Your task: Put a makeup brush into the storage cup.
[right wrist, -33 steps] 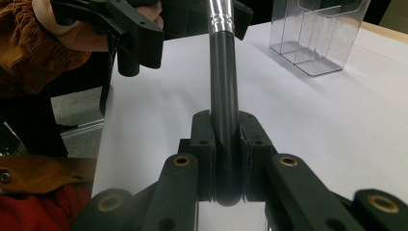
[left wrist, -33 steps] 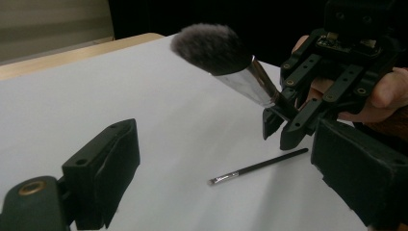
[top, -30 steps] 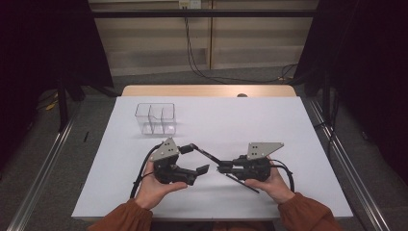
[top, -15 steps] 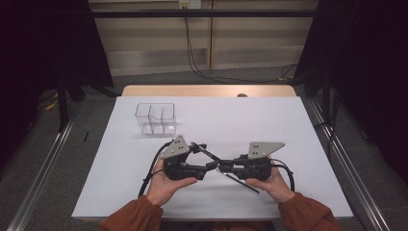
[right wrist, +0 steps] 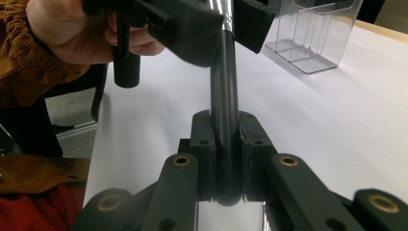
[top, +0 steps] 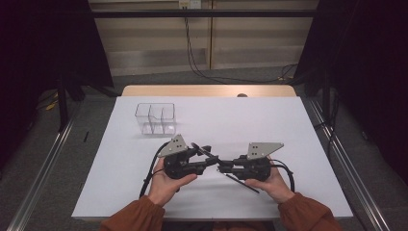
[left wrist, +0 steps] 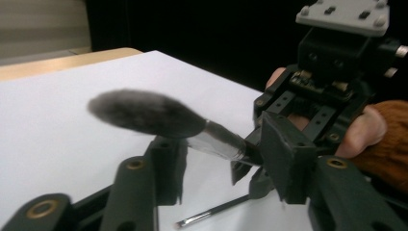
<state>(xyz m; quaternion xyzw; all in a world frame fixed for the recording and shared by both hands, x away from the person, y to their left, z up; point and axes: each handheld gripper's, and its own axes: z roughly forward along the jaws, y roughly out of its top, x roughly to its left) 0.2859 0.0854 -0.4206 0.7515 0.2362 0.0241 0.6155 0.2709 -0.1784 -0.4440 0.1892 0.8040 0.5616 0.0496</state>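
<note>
A make-up brush with a fluffy dark head (left wrist: 144, 113), silver ferrule (left wrist: 216, 143) and black handle (right wrist: 225, 82) hangs level above the white table (top: 288, 130). My right gripper (right wrist: 226, 144) is shut on the handle's end. It faces my left gripper (top: 208, 155) tip to tip at the table's near middle. The left gripper's jaws (left wrist: 223, 159) have just been closing. They stand on either side of the ferrule with a gap showing, and the brush crosses them at a slant. Seen from the right gripper view, the left gripper (right wrist: 223, 19) flanks the ferrule closely.
A thin black brush (left wrist: 211, 215) lies on the table under the grippers (top: 240, 183). A clear plastic organiser with three compartments (top: 155, 118) stands at the back left. The person's hands in orange sleeves (top: 308, 216) hold both grippers near the front edge.
The left gripper has moved right to meet the right gripper, and its jaws have narrowed around the brush's ferrule. The right gripper has kept still with the brush in it.
</note>
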